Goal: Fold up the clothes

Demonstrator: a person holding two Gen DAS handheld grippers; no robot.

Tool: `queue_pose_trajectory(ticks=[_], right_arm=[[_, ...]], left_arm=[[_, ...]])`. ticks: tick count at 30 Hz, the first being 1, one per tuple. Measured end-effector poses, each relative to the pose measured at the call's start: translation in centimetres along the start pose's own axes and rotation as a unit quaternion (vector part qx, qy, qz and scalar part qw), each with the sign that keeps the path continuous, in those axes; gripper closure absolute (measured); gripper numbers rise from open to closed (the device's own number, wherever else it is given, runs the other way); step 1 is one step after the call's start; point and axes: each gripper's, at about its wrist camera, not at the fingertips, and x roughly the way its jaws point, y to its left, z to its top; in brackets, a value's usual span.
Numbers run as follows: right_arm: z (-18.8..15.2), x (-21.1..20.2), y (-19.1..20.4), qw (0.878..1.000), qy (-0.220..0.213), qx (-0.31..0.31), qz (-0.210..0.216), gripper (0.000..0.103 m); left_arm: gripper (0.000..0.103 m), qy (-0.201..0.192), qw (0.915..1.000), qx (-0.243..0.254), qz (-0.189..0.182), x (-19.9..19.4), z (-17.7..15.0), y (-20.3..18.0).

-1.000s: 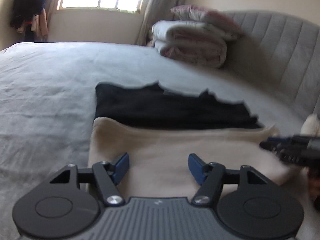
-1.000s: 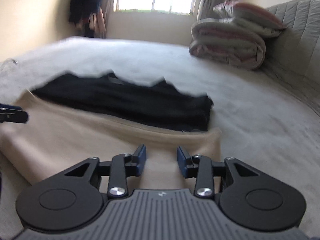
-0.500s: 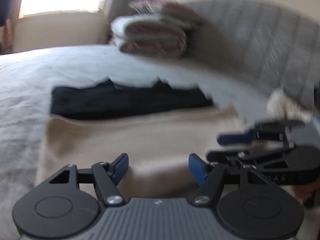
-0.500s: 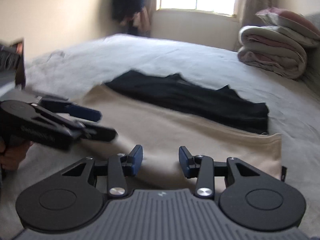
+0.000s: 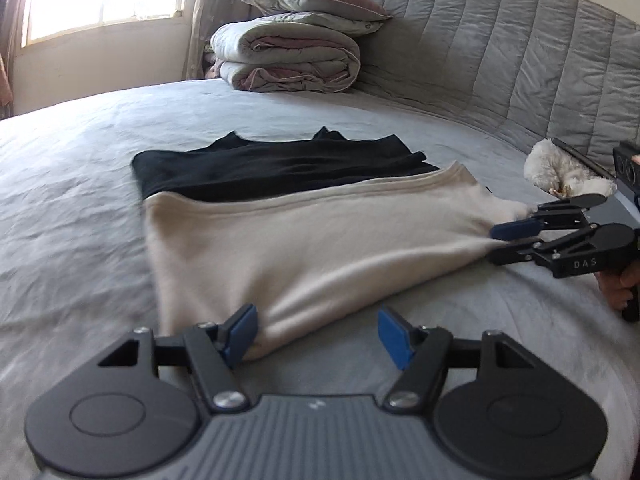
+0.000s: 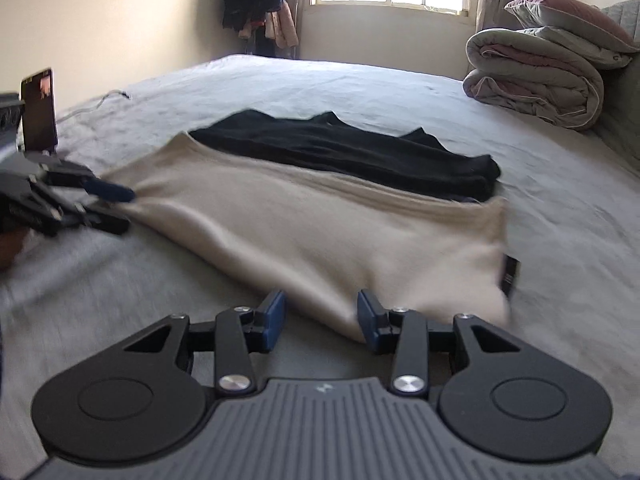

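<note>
**Kid:** Cloth first! Is the beige top (image 5: 304, 240) heavy?

**Helper:** No, I think it is light and soft. It bends and sags and has no stiff part. It lies flat on the gray bed sheet (image 5: 72, 200), and its far edge covers part of a black top (image 5: 272, 164).

**Kid:** Where do we grab it?

**Helper:** At the two near corners. On the left, the left gripper (image 5: 318, 336) is spread wide. The corner touches its left finger, and it is not pinching yet. On the right, the right gripper (image 6: 322, 314) is also apart, with a narrower gap, and the other corner sits between its fingers. Neither one holds the cloth.

**Kid:** Will it slip?

**Helper:** It might. The cloth looks fuzzy, so a good pinch should hold. A small pinch could let go when it is lifted.

**Kid:** What else is around?

**Helper:** From left to right, the black top lies just behind the beige one and touches it. It could get dragged along. Then come the folded quilts (image 5: 288, 60) with a pillow (image 5: 316, 0) on top, well away. Next is the padded headboard (image 5: 500, 60). A fluffy white toy (image 5: 560, 172) sits near the right corner.

**Kid:** Is anything in the way?

**Helper:** Only the toy, maybe. It is close to the right gripper.
</note>
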Motion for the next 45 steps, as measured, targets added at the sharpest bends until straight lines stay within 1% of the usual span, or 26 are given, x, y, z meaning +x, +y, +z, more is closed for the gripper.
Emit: queue_pose_trajectory(ticks=[4,5,6,9,11,13,17,19,20,22,24,26,29,31,34,38,39,40,41,42,43,45], right_arm=[[-0.6,-1.3,-0.8,1.0,0.001,0.001,0.014,0.062],[-0.6,-1.5,-0.9,1.0,0.004,0.002,0.015,0.061],[-0.6,-1.7,-1.1,1.0,0.011,0.005,0.014,0.058],[-0.8,-2.4,-1.8,0.999,0.025,0.021,0.008,0.056],[-0.8,-3.1,-2.6,0.999,0.022,0.044,0.012,0.056],[-0.7,-3.5,-3.3,0.997,0.016,0.068,0.012,0.056],[-0.5,-3.9,-4.9,0.993,0.009,0.119,0.009,0.056],[-0.5,-4.1,-5.9,0.988,0.007,0.155,0.013,0.056],[-0.5,-4.1,-6.6,0.983,0.007,0.182,0.021,0.056],[-0.7,-4.0,-8.0,0.969,0.014,0.245,0.039,0.056],[-1.1,-3.8,-9.3,0.948,0.027,0.312,0.053,0.056],[-1.8,-3.5,-10.5,0.923,0.033,0.376,0.073,0.054],[-2.9,-3.0,-11.9,0.878,0.03,0.466,0.109,0.054],[-3.5,-2.5,-12.5,0.851,0.031,0.511,0.12,0.055],[-4.1,-2.1,-13.0,0.822,0.026,0.555,0.125,0.055],[-4.2,-1.8,-13.3,0.803,0.02,0.584,0.12,0.058],[-4.1,-1.8,-13.4,0.801,0.018,0.587,0.117,0.062],[-4.1,-1.9,-13.4,0.801,0.018,0.589,0.111,0.068],[-4.1,-1.9,-13.5,0.802,0.019,0.588,0.101,0.085],[-4.2,-2.0,-13.5,0.802,0.019,0.59,0.092,0.088],[-4.4,-2.1,-13.6,0.797,0.016,0.597,0.085,0.09],[-4.6,-2.3,-13.5,0.791,0.014,0.607,0.075,0.09]], left_arm=[[0.034,0.005,0.9997,-0.025,-0.002,-1.1,-0.3,1.3],[0.034,0.007,0.9994,-0.034,-0.006,-1.3,-0.3,1.6],[0.034,0.008,0.9989,-0.044,-0.011,-1.5,-0.3,1.9],[0.034,0.02,0.9949,-0.092,-0.036,-2.1,-0.1,3.1],[0.034,0.024,0.9909,-0.123,-0.048,-2.4,-0.1,3.9],[0.034,0.019,0.9871,-0.15,-0.052,-2.8,-0.1,4.5],[0.034,-0.004,0.9841,-0.168,-0.056,-3.4,0.3,4.6],[0.035,-0.006,0.9832,-0.177,-0.044,-3.2,0.5,4.5],[0.037,-0.006,0.9825,-0.183,-0.036,-3.0,0.6,4.5],[0.039,-0.002,0.9783,-0.206,-0.023,-2.8,0.7,5.2],[0.045,0.005,0.971,-0.238,-0.02,-2.7,0.9,5.9],[0.045,0.009,0.9617,-0.273,-0.026,-2.8,1.0,6.6],[0.045,0.023,0.9495,-0.311,-0.033,-2.8,1.0,7.4],[0.045,0.038,0.9395,-0.339,-0.035,-2.7,1.0,8.0],[0.045,0.045,0.9268,-0.371,-0.034,-2.7,0.9,8.8],[0.046,0.069,0.9203,-0.385,0.003,-2.4,0.9,9.3],[0.046,0.075,0.9182,-0.389,0.011,-2.4,0.9,9.5],[0.046,0.075,0.9156,-0.395,0.007,-2.2,0.9,9.6],[0.046,0.076,0.9128,-0.401,0.003,-2.1,0.8,9.7],[0.046,0.077,0.91,-0.407,-0.001,-1.9,0.7,9.8],[0.046,0.076,0.907,-0.414,-0.005,-1.8,0.6,9.9],[0.05,0.076,0.9016,-0.426,-0.012,-1.4,0.4,10.1]])
